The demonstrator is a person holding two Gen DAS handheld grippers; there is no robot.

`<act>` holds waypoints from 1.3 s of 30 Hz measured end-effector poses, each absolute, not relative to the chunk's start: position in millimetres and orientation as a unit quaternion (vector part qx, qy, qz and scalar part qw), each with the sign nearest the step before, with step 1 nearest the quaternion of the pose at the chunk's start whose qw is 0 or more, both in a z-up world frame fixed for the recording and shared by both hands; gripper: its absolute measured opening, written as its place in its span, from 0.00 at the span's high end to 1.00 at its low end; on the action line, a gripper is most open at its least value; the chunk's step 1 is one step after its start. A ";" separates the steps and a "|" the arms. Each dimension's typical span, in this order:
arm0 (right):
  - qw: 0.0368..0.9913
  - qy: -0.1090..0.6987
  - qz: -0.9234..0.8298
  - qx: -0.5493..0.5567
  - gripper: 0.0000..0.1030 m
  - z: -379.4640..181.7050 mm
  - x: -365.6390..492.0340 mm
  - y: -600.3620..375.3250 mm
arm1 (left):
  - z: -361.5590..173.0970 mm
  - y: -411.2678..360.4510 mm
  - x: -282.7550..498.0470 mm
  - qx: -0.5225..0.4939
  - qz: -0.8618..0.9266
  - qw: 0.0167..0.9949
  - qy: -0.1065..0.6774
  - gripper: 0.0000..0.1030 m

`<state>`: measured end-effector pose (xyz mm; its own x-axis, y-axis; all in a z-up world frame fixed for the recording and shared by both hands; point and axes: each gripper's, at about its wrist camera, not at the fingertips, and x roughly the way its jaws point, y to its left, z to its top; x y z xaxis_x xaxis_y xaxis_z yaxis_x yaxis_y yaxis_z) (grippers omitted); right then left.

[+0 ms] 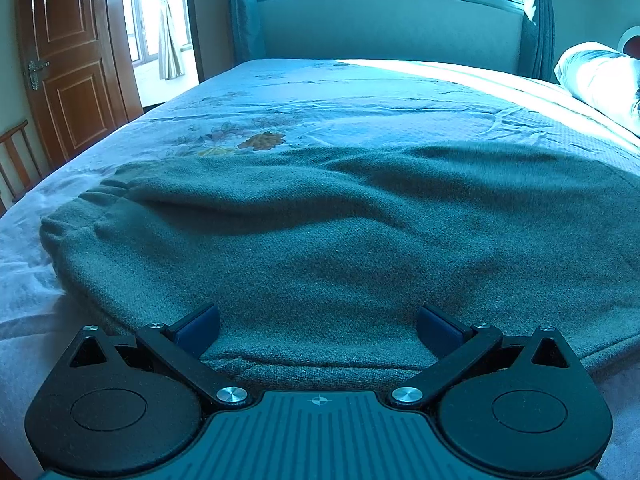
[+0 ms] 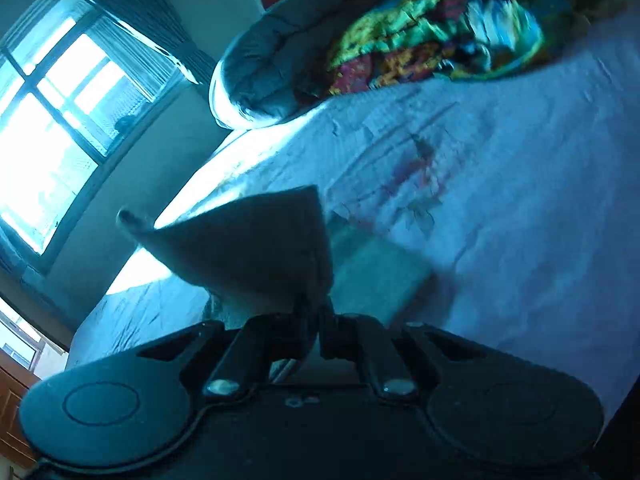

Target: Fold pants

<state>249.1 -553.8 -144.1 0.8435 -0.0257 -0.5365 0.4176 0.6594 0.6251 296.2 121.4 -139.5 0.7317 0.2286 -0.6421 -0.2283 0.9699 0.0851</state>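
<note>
On the bed [image 1: 360, 92], our left tool [image 1: 318, 330] sits spread over the pants [image 1: 320, 220]; at twelve o'clock of our right tool [image 2: 316, 312], a pants corner is pinched tight.

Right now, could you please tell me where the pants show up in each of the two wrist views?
Left wrist view: the pants lie spread across the middle and lower picture, on the bed, reaching in between the open left gripper.
Right wrist view: one raised corner of the pants stands at centre, pinched in the shut right gripper.
Shared landmark: the floral bedsheet.
</note>
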 end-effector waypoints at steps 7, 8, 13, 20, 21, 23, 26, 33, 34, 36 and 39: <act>0.858 0.227 -0.125 0.443 0.88 -168.7 243.9 -562.5 | -138.1 122.5 296.1 0.001 0.118 0.930 0.349 0.00; 0.862 0.225 -0.126 0.436 0.87 -166.3 244.6 -562.9 | -138.2 122.1 296.3 0.002 0.119 0.930 0.349 0.00; 0.897 0.228 -0.108 0.362 1.00 -133.2 254.8 -552.7 | -138.4 122.3 295.4 0.002 0.117 0.930 0.347 0.00; 0.922 0.122 -0.059 0.362 1.00 -83.5 239.9 -549.2 | -138.7 121.9 294.9 0.002 0.118 0.931 0.346 0.00; 0.905 0.161 -0.086 0.385 1.00 -107.5 248.1 -561.5 | -138.7 121.9 294.6 0.002 0.118 0.931 0.346 0.00; 0.844 0.265 -0.111 0.453 1.00 -162.4 262.2 -581.2 | -138.6 122.0 294.3 0.002 0.117 0.931 0.345 0.00; 0.846 0.234 -0.099 0.468 1.00 -181.1 247.4 -584.8 | -138.2 122.7 294.4 0.003 0.115 0.931 0.346 0.00; 0.852 0.189 -0.105 0.476 0.93 -166.0 219.5 -589.3 | -138.8 121.5 293.5 0.003 0.115 0.932 0.343 0.00; 0.853 0.189 -0.105 0.475 0.93 -164.2 217.3 -590.3 | -139.1 121.4 293.4 0.003 0.116 0.932 0.342 0.00; 0.852 0.196 -0.099 0.475 0.91 -163.5 218.5 -591.9 | -139.7 121.0 293.1 0.004 0.117 0.933 0.341 0.00; 0.849 0.201 -0.106 0.477 0.84 -165.4 229.6 -591.5 | -139.6 120.7 292.4 0.004 0.117 0.933 0.341 0.00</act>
